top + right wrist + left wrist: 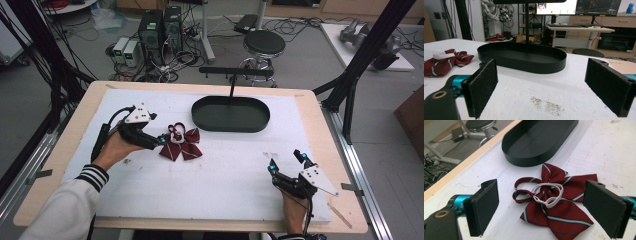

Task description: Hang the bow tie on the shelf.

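Left gripper view: left gripper (541, 207), jaws wide, straddles the bow tie (554, 202) lying before the black tray (524, 157). Closing may catch just the white elastic loop (549, 193), probably loose. Right gripper (289, 162) waits, also wide.

The high view looks down from above the table's near edge toward the black tray (230, 114). The left gripper view sits close, looking down at the tray (539, 142). The right gripper view looks low across the table at the same tray (522, 60).
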A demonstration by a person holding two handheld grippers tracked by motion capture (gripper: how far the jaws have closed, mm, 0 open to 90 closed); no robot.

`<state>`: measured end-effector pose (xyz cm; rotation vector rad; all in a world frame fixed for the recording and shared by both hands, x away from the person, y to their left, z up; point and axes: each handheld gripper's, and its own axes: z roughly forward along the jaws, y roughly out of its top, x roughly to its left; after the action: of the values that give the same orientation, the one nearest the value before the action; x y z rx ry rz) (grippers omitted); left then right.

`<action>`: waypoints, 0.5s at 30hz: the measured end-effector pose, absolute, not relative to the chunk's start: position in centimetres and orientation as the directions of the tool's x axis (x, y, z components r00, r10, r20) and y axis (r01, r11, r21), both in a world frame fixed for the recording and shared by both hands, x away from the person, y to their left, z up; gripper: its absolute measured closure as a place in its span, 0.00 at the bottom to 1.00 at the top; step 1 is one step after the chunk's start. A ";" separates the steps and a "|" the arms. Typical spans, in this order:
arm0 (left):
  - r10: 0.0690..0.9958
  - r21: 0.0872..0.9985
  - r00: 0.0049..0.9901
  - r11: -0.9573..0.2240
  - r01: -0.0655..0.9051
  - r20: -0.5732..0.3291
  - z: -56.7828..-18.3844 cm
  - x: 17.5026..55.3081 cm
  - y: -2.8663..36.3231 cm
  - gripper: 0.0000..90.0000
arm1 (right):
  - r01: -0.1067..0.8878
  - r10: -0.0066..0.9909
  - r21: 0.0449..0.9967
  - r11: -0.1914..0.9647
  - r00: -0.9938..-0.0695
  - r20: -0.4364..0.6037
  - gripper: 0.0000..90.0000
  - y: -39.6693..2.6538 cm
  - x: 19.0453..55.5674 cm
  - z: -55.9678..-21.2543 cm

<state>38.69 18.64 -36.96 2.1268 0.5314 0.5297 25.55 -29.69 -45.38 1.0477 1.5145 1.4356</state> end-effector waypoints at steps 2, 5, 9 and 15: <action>0.531 0.810 0.828 -0.558 0.181 0.180 -36.9 39.0 18.2 0.16 | 0.050 0.936 0.999 0.018 -0.352 0.000 0.11 -29.7 25.5 -45.4; 0.516 0.792 0.837 -0.581 0.187 0.181 -37.1 39.4 17.5 0.16 | 0.049 0.936 0.999 0.018 -0.351 0.000 0.11 -29.7 25.5 -45.4; 0.495 0.763 0.850 -0.617 0.195 0.183 -37.5 39.9 16.7 0.16 | 0.049 0.937 0.999 0.017 -0.350 0.001 0.11 -29.7 25.5 -45.4; 0.462 0.728 0.866 -0.658 0.192 0.189 -37.8 40.6 15.4 0.16 | 0.047 0.937 0.999 0.019 -0.350 -0.001 0.11 -29.7 25.6 -45.4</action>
<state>40.58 15.36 -37.83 2.2883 0.4708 0.4675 25.56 -29.69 -45.38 1.0476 1.5117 1.4363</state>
